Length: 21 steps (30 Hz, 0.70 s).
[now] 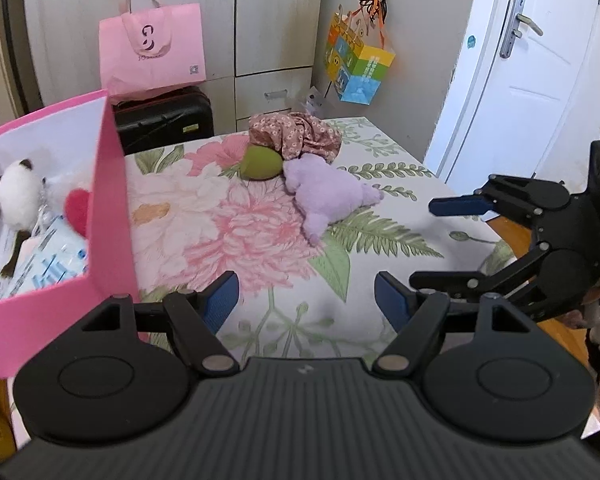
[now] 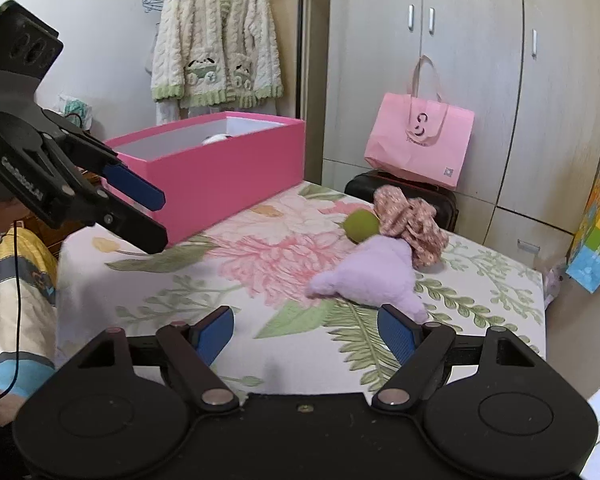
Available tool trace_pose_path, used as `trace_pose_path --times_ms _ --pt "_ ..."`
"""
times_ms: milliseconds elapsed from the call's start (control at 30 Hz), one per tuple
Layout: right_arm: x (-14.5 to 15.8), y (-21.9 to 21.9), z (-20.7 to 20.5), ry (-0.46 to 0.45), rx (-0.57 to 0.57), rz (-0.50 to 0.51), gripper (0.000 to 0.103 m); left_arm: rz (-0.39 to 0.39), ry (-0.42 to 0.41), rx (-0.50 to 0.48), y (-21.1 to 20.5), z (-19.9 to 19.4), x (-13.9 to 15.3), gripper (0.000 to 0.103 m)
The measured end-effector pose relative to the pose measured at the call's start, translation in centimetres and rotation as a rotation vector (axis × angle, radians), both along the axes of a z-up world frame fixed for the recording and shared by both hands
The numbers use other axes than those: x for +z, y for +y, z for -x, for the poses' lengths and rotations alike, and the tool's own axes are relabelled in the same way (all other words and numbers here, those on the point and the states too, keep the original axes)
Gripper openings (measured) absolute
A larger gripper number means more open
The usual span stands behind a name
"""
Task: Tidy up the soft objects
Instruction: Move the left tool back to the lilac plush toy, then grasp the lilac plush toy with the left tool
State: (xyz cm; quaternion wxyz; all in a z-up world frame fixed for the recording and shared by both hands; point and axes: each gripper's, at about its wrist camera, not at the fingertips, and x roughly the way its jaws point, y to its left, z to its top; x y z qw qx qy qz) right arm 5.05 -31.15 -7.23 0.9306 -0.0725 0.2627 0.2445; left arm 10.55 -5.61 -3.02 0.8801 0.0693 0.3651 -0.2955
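On the floral sheet lie a lilac plush toy, an olive-green soft ball and a crumpled pink floral cloth, all bunched together. A pink box at the left holds a white plush, a red heart and packets. My left gripper hovers open over the sheet, empty. My right gripper is open too, just short of the lilac plush, nothing between its fingers.
A black suitcase with a pink tote bag stands behind the bed against wardrobes. A colourful bag hangs on the wall, a white door is at right. A knitted cardigan hangs at the back left.
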Motion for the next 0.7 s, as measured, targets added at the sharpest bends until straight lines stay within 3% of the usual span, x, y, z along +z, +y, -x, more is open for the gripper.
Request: trace_pose_path --times_ms 133,300,467,700 --pt "-1.4 -0.9 -1.7 0.002 0.036 -0.015 0.083 -0.025 -0.038 0.005 -1.6 -1.1 -1.1 0.074" --pt "-2.4 -1.3 -3.7 0.005 0.079 0.017 0.083 0.019 -0.038 0.009 -3.0 -2.9 -2.5 0.074" --pt "-2.6 -2.6 -6.1 0.034 0.107 -0.048 0.083 0.048 -0.046 0.001 -4.6 -4.6 -3.7 0.074" --pt "-3.3 -1.9 -8.3 -0.001 0.11 0.101 0.083 0.137 0.004 0.016 -6.2 -7.9 -5.1 0.073"
